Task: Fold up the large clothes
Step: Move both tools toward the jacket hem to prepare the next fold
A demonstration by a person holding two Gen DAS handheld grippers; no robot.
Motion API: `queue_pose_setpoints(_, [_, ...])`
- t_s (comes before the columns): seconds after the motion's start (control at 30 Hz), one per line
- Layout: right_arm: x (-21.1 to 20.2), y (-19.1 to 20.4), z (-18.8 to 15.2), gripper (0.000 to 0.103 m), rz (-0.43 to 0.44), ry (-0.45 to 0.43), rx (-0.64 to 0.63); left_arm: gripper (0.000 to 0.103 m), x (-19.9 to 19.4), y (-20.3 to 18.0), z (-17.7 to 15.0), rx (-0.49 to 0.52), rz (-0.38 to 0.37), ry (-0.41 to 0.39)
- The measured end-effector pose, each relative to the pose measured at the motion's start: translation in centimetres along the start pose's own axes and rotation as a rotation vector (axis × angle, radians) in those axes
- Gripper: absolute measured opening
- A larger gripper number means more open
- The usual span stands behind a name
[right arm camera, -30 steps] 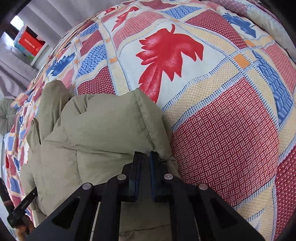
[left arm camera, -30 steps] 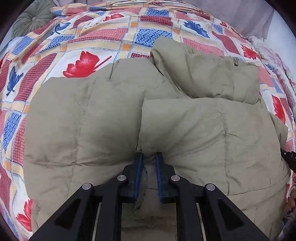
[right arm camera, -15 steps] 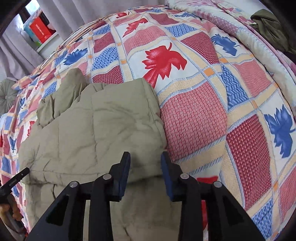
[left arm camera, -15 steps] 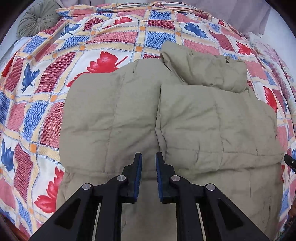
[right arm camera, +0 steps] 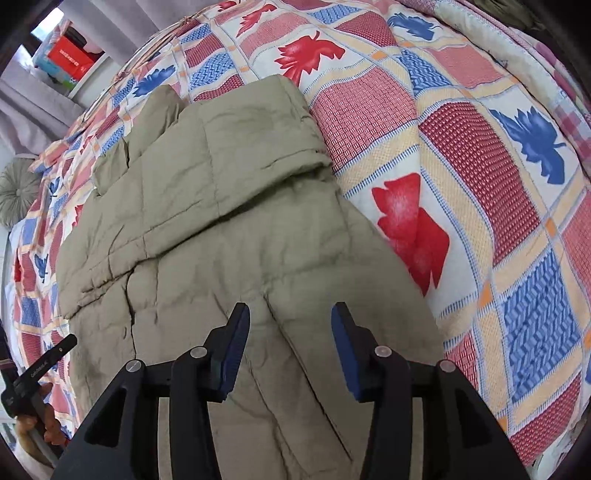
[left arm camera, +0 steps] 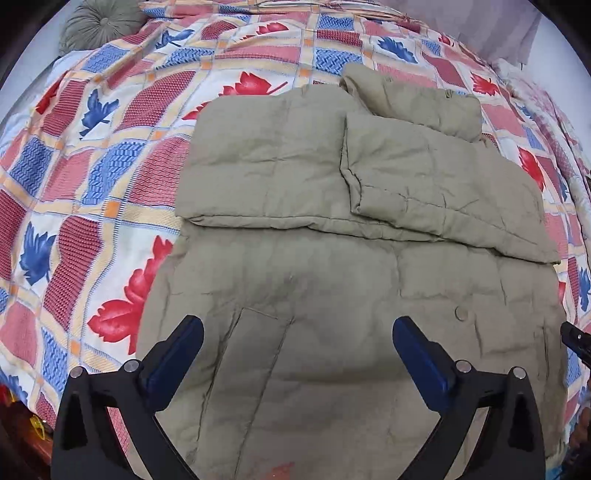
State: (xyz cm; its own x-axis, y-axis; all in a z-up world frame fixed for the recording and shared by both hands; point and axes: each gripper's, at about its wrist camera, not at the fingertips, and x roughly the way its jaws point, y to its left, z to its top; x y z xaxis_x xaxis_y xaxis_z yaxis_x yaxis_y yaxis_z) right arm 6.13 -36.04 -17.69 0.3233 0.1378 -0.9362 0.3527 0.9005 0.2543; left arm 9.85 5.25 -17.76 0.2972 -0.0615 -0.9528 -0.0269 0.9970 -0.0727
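Now I am holding my left gripper [left arm camera: 297, 341] spread wide and my right gripper [right arm camera: 290, 330] half open, both just opening, gripping nothing, while the jacket [left arm camera: 332, 229] is lying folded on the bed [left arm camera: 92, 166]

Big puffy jacket [left arm camera: 332, 295] is taking up mid bed; bedspread [left arm camera: 92, 184] is lying bare w/ room on both sides. Round cushion [left arm camera: 99, 26] is sitting far off.

Left claw [left arm camera: 297, 334] and right claw [right arm camera: 290, 321] agape, empty
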Motion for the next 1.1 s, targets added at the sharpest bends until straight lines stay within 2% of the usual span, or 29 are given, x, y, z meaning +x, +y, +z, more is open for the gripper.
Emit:
queue_pose_setpoints(0.17, [-1.5,-0.2,-1.7,0.058,0.011,0.006,0.012,0.102,-1.6,1.2,-1.7,-0.009,0.01,0.024])
queue_pose_setpoints(0.23, [-2.3,-0.3,-2.5,0.07,0.029,0.004,0.016,0.102,-2.3,1.9,-2.4,-0.027,0.006,0.03])
queue_pose_setpoints(0.27, [-2.6,-0.3,-2.7,0.075,0.048,0.003,0.017,0.102,-2.6,2.2,-2.7,-0.033,0.007,0.032])
queue_pose_setpoints(0.3, [-3.0,-0.3,-3.1,0.085,0.081,0.007,0.019,0.102,-3.0,2.4,-3.1,-0.032,0.018,0.037])
queue_pose_setpoints(0.43, [-4.2,-0.2,-4.7,0.085,0.217,0.028,0.066,0.102,-4.2,2.8,-4.7,-0.008,0.013,0.064])
queue_pose_setpoints(0.47, [-4.5,-0.1,-5.0,0.089,0.234,0.03,0.077,0.102,-4.5,2.9,-5.1,-0.007,0.021,0.064])
queue_pose_setpoints(0.5, [-4.9,0.0,-5.4,0.102,0.247,0.031,0.085,0.102,-4.8,3.0,-5.4,-0.007,0.018,0.07])
queue_pose_setpoints(0.63, [-6.0,0.9,-6.5,0.103,0.255,0.032,0.072,0.102,-5.8,3.5,-6.8,-0.019,0.009,0.101])
queue_pose_setpoints(0.87, [-6.6,1.6,-8.5,0.103,0.23,0.147,0.097,0.102,-7.1,4.4,-8.6,-0.004,-0.006,0.15])
queue_pose_setpoints(0.97, [-7.1,1.2,-9.3,0.103,0.237,0.165,0.118,0.102,-7.7,5.3,-9.5,-0.013,-0.058,0.165])
queue_pose_setpoints(1.1, [-7.7,0.4,-10.2,0.103,0.252,0.18,0.171,0.102,-8.2,7.3,-10.7,-0.09,-0.142,0.189])
